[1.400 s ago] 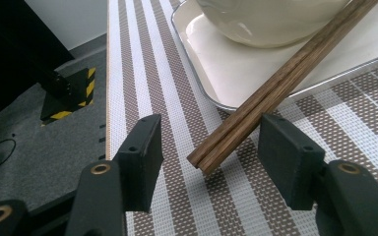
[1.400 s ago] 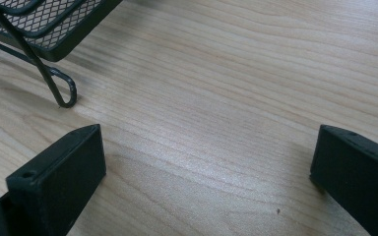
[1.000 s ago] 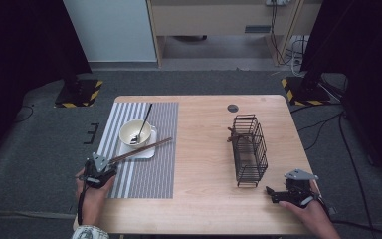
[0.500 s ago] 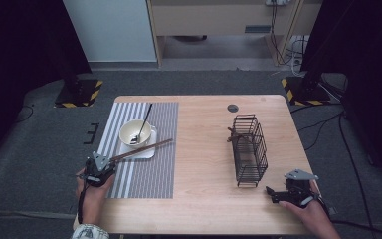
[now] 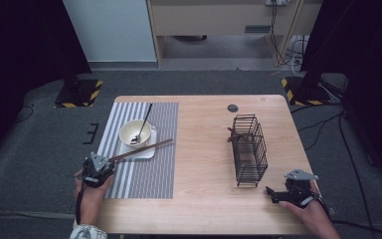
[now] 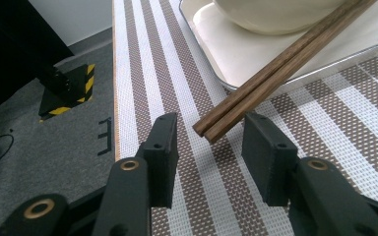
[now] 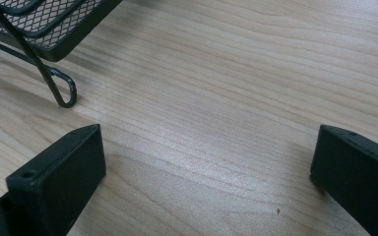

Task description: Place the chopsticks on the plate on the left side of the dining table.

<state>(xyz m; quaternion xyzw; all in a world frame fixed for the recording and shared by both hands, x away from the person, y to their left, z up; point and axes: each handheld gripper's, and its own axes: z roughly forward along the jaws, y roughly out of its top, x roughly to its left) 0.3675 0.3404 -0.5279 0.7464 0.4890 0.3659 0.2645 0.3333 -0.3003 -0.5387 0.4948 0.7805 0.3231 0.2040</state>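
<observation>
At the near edge of the counter (image 5: 204, 199), the person's two hands each hold a gripper. The right gripper (image 7: 206, 172) sits low over bare wood at the near right, its jaws spread wide with nothing between them. Just beyond it stands a black wire basket (image 5: 249, 149), tall and narrow, with a mesh floor and looped wire feet; something brown hangs at its far left edge, too small to tell what.

On the near left, the left gripper (image 6: 209, 147) hovers over a striped placemat (image 5: 144, 164), brown and white woven bands. Its jaws stand partly open on either side of the near tips of a pair of dark wooden chopsticks (image 6: 275, 69), not touching them. The chopsticks run away from the gripper, lying side by side across the rim of a white square tray (image 6: 236, 54). On that tray sits a cream bowl (image 5: 136, 133) with a dark-handled spoon (image 5: 144, 122) leaning in it.

Farther back, a small dark disc (image 5: 233, 107) is set in the counter's far side.
</observation>
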